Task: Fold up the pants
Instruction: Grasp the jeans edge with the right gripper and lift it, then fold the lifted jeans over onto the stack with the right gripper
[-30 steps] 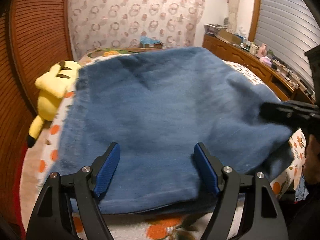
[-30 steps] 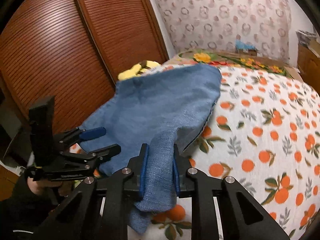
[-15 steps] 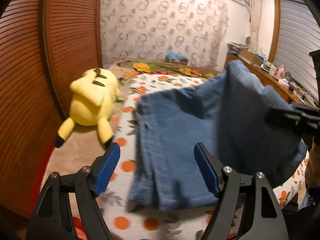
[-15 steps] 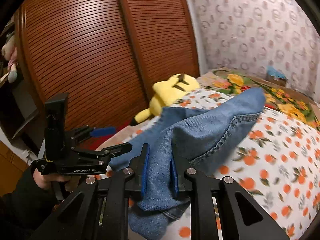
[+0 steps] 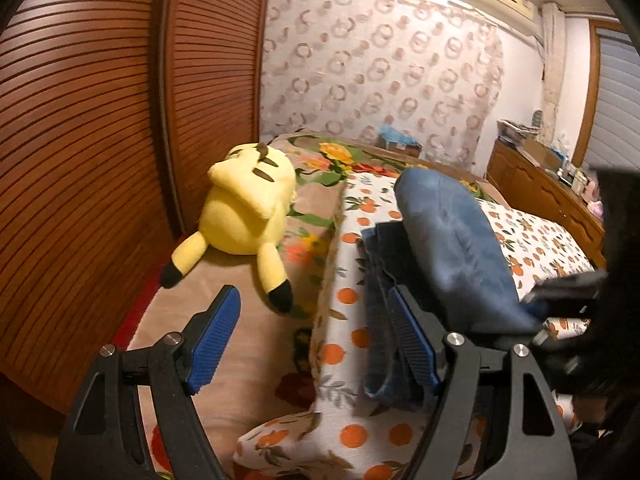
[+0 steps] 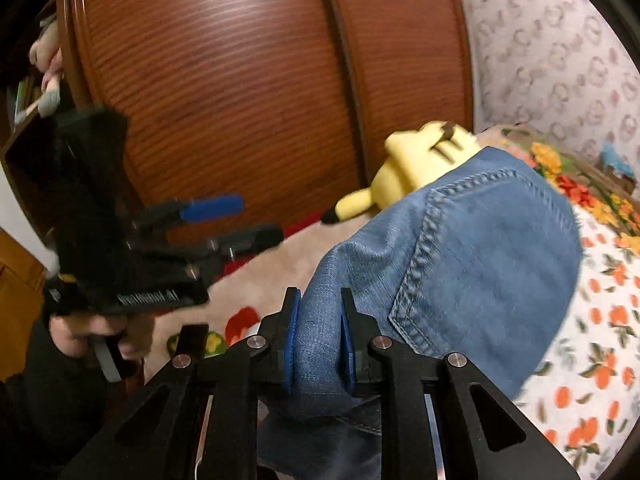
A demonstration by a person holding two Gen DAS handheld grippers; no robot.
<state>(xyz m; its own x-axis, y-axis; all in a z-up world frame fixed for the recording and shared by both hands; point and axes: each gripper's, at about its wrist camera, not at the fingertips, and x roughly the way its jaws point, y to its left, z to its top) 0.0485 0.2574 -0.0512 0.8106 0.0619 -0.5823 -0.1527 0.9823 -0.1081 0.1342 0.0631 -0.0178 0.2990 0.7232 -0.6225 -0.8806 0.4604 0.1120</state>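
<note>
The bed (image 5: 332, 320), spread with an orange-print sheet (image 6: 592, 360) over a floral cover, fills the lower half of both views and serves as the landmark here. Along its far left side stands a brown slatted wardrobe (image 5: 100, 120), and beyond its head hangs a curtain (image 5: 380, 72) printed with rings. A wooden dresser (image 5: 540, 196) runs along the bed's right side. The blue denim pants (image 5: 448, 248) lie on the sheet near the bed's foot; part rests flat in layers, and 1 fold is lifted in a rounded hump above the sheet, with a stitched back pocket showing in the right wrist view. A yellow plush toy (image 5: 248, 212) lies on the floral cover to the left of the pants, toward the wardrobe. The right gripper (image 6: 318, 344) angles down toward the bed, its 2 blue pads pinched tight on a bunch of denim at the raised fold. The left gripper (image 5: 312, 340) also tilts down over the bed's foot, jaws spread wide with nothing between them; its right finger sits just beside the flat layers' edge. A hand (image 6: 96, 332) in a dark sleeve grips the left tool's handle, blurred.
</note>
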